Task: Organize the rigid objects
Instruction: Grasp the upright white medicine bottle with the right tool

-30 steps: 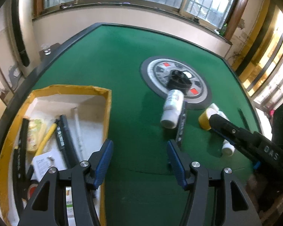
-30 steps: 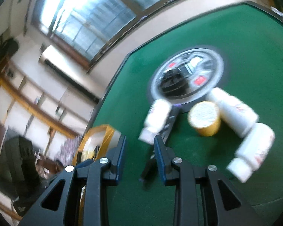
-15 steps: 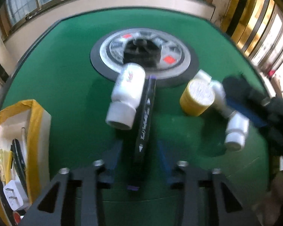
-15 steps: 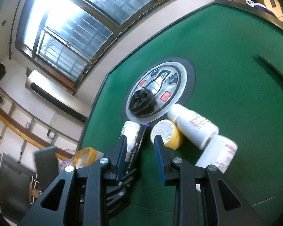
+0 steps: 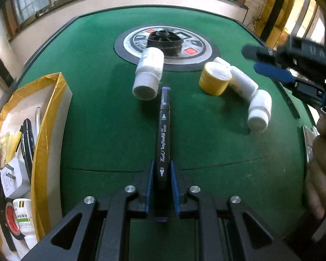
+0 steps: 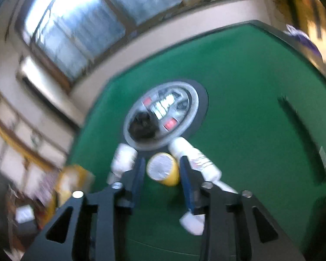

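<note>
Landmark: the round control panel set into the centre of the green counter.

Far left of the panel, at the counter edge, an open cardboard box with yellow-taped rims holds a white plug adapter, a red tape roll, a small labelled bottle and several dark, slim items.

Touching the near-left rim of the panel, a white bottle lies on its side, cap toward the camera.

Just right of that bottle's cap, a black marker with a purple end lies lengthwise, running from near the panel to the left hand-held gripper. The jaws have just been closing and now stand narrow, with both blue pads against the near end of the marker body.

Near the panel's near-right rim sits a yellow jar with a white lid. A second white bottle lies touching its right side, and a third white bottle lies beyond that one, cap toward the camera.

The right hand-held gripper hangs to the right of the panel, above the counter. Its jaws have just been opening and stand part-way apart; in its own blurred view they frame the yellow jar without touching it. A hand shows at the right edge of the left wrist view.
</note>
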A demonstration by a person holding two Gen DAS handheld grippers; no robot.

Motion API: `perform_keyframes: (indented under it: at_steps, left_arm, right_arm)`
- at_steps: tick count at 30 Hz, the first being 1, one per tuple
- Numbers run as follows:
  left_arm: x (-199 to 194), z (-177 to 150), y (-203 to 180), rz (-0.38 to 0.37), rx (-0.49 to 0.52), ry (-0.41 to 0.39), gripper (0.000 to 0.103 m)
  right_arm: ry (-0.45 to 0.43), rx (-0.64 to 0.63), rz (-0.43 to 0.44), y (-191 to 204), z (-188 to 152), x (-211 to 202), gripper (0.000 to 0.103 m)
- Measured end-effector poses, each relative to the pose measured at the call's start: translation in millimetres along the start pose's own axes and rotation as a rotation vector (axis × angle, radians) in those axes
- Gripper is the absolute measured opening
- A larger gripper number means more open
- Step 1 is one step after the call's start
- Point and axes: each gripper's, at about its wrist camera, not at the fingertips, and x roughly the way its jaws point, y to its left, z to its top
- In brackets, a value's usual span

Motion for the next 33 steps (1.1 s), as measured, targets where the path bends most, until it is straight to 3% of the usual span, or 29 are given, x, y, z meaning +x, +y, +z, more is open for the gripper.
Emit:
perform_keyframes:
  at_steps: [3,8,11,15,20,33]
  left_arm:
    - [3,4,1,0.005,-0.012,-0.005,0.016]
    - [3,2,-2,0.021,0.012,-0.02,0.015]
    - [5,4,-4,0.031,0.027,-0.014,0.015]
    - [8,9,-4,0.044,0.023,-0.02,0.016]
    - [8,7,-6,0.056,0.033,-0.012,0.016]
    - [11,10,-5,0.065,0.025,-0.019,0.017]
  right_arm:
    - [0.04,-0.03,-0.041,-15,9,2,0.035]
    - [0.112,0.023,-0.022,-45,5,19,0.035]
    - [0.111,-0.007,0.002,-38,6,22,0.034]
    - [0.121,-0.064,-0.058,-25,3,28,0.035]
    - [0.16,-0.074,-0.072,-23,-2,36,0.035]
    - [0.156,-0.118,-0.136,-11,-7,46,0.033]
